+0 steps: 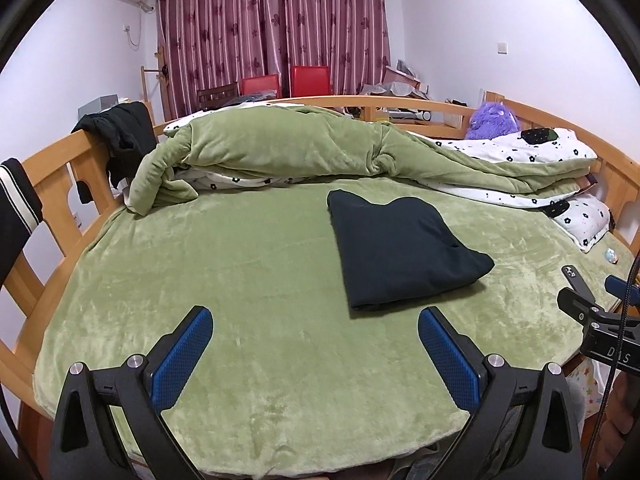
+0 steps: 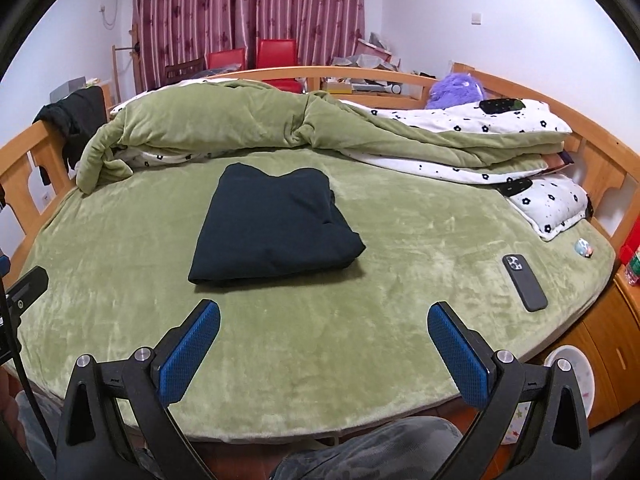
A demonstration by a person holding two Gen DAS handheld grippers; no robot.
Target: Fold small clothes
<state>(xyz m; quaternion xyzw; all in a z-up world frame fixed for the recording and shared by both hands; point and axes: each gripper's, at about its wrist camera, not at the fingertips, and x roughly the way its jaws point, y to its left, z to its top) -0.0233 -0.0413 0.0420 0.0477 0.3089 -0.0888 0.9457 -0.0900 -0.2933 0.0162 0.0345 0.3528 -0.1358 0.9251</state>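
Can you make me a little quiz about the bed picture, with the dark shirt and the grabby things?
1. True or false: the dark folded garment lies flat on the green blanket, touching neither gripper.
2. What lies right of the garment, near the bed edge? A) phone B) book C) cup
3. Fill in: the left gripper and right gripper are both ____.

Key
1. True.
2. A, the phone.
3. Open, holding nothing.
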